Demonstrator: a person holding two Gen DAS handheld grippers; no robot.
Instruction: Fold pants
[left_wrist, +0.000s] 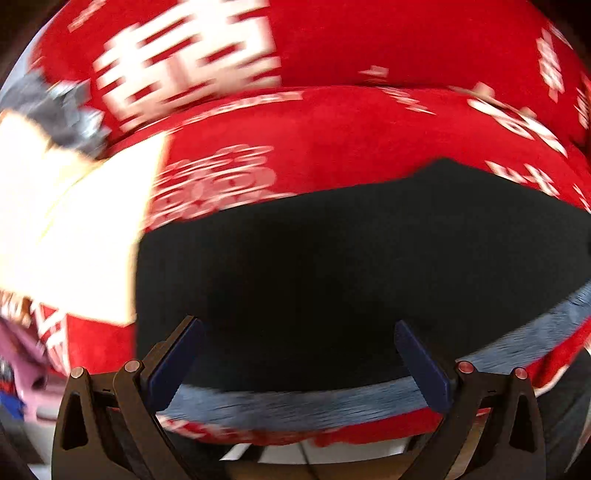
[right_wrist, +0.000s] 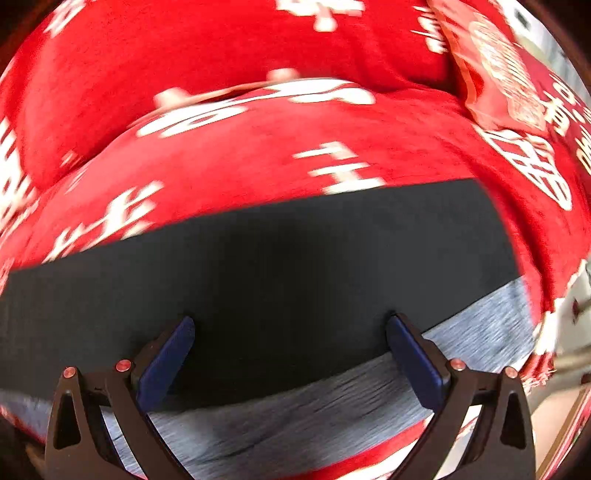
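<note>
pants (left_wrist: 314, 266) lie flat on red blanket (left_wrist: 332, 140) just ahead of both tools, grey waistband (right_wrist: 332, 406) nearest. left gripper (left_wrist: 295, 354) and right gripper (right_wrist: 291, 350) spread wide, holding nothing. folding looks barely begun; frames blurred.

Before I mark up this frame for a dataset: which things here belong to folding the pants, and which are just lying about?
Part of the job:
black pants with the grey waistband
left gripper, open
right gripper, open

Just lying about:
red patterned cover beneath the pants
red cushion
white cloth
pink item, blurred
</note>
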